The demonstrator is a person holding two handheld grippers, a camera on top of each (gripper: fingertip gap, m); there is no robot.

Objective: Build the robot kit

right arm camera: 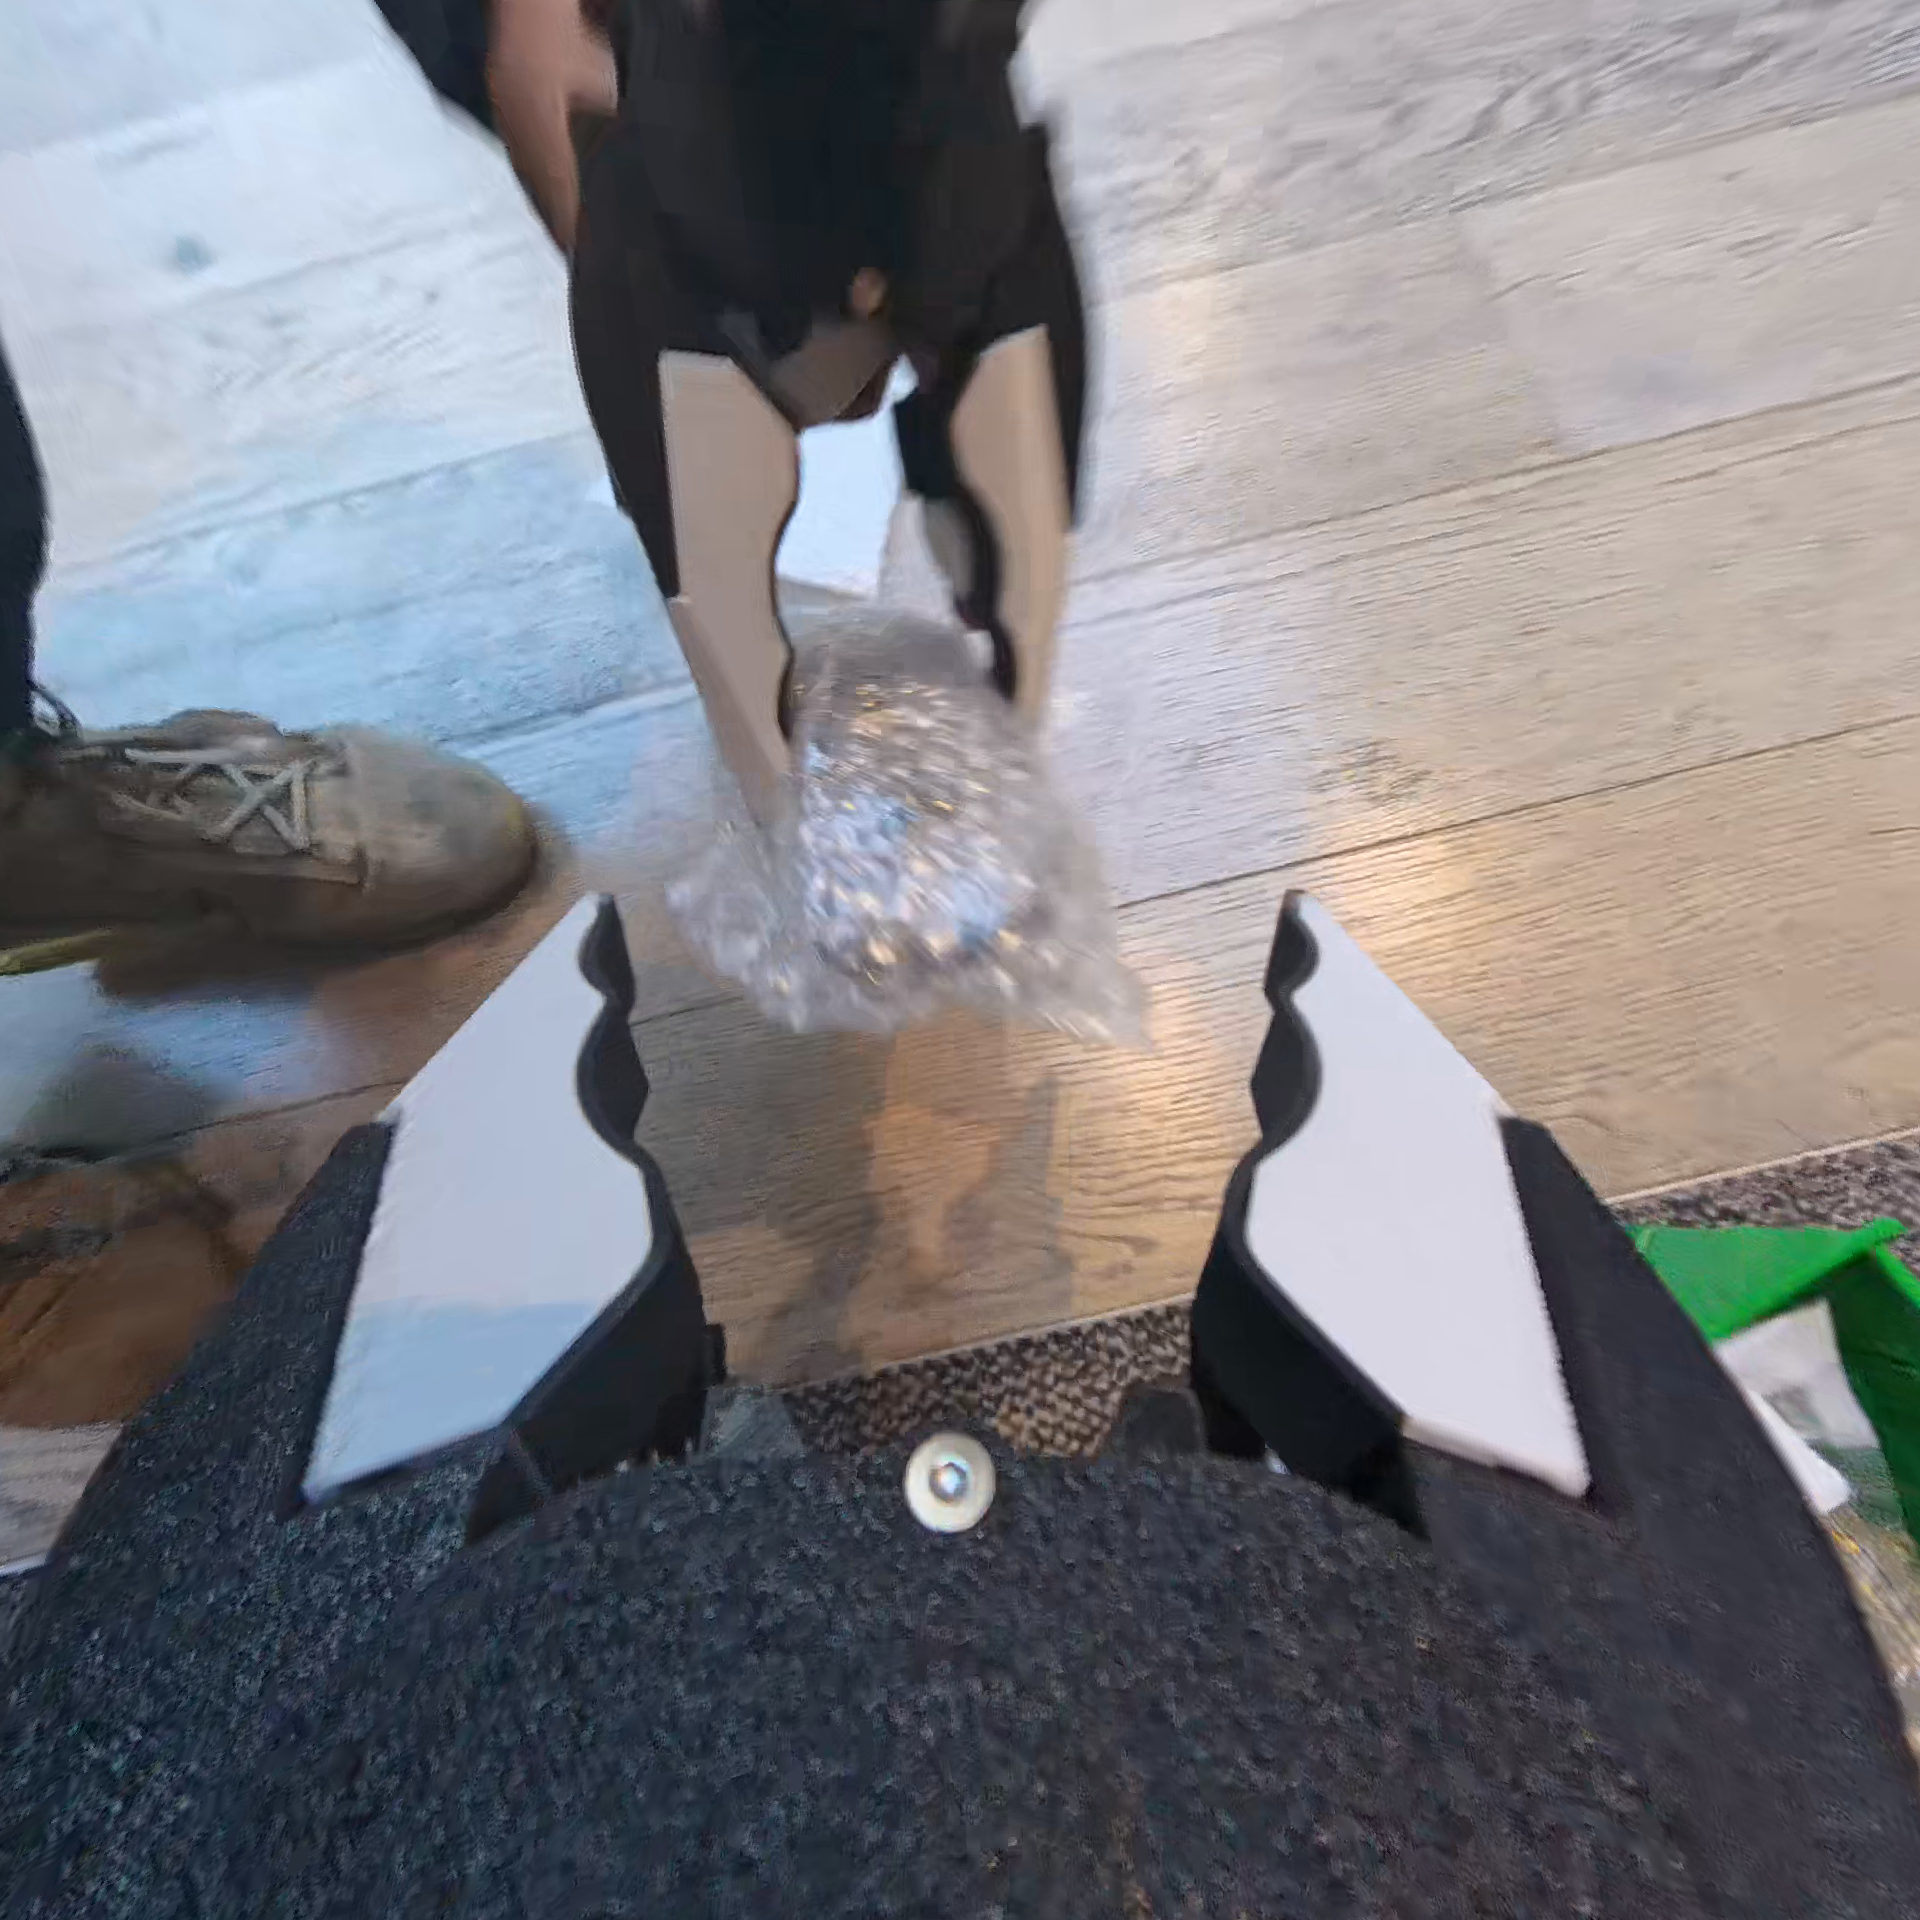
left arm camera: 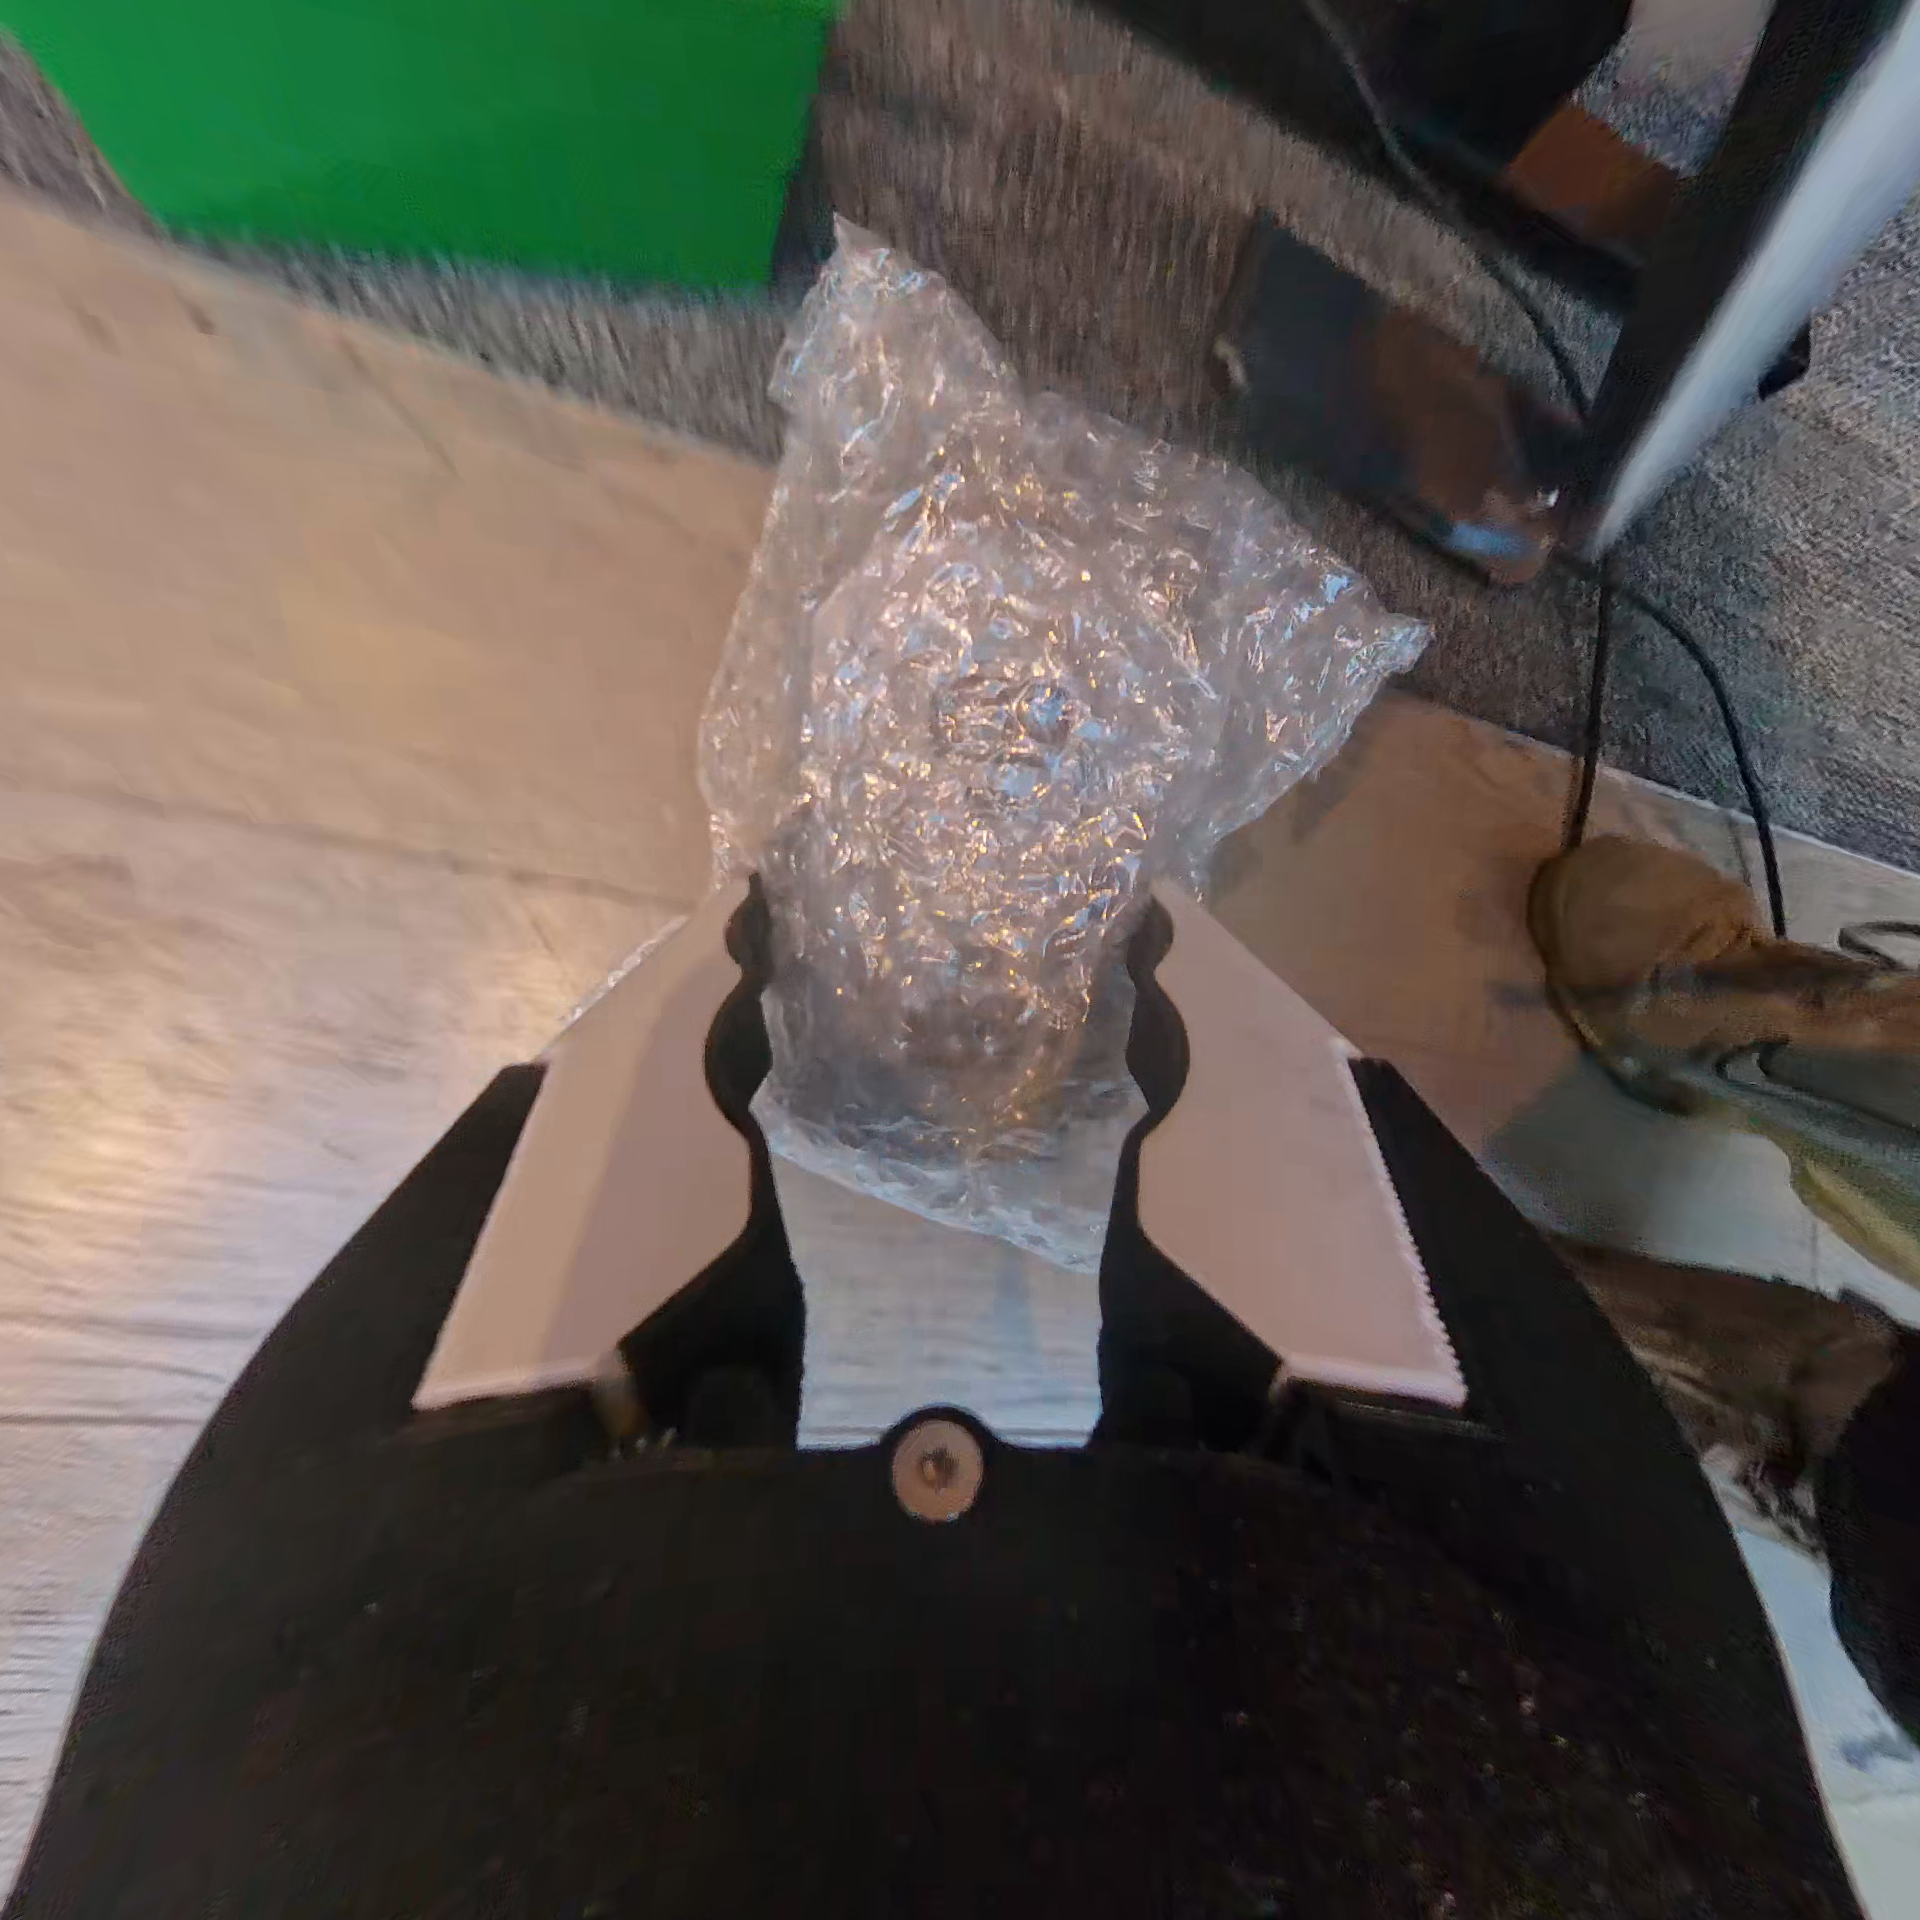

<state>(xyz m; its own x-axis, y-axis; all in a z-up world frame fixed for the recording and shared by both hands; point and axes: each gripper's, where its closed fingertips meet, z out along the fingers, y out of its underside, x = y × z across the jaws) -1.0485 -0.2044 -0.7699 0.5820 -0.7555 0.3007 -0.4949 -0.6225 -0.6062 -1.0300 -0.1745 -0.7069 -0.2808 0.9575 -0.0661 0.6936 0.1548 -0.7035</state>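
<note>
My left gripper [left arm camera: 951,914] is shut on a crumpled wad of clear bubble wrap [left arm camera: 997,707] and holds it above the light wood floor [left arm camera: 312,727]. The wrap sticks out past the fingertips and also hangs back between the jaws. In the right wrist view the same left gripper [right arm camera: 894,727] comes down from above with the bubble wrap [right arm camera: 894,862] in it, just above the floor [right arm camera: 1455,623]. My right gripper [right arm camera: 945,914] is open and empty, a short way in front of the wrap, not touching it.
A person's tan laced shoe [right arm camera: 260,821] stands left of the wrap; it also shows in the left wrist view [left arm camera: 1683,977]. A grey carpet [left arm camera: 1039,208] edges the floor. A green box [left arm camera: 447,125] sits on the carpet, seen also at the right gripper's side [right arm camera: 1808,1278]. Black cables [left arm camera: 1704,675] and furniture legs [left arm camera: 1382,384] stand nearby. Some 9 cm of space lies between my two pairs of fingers.
</note>
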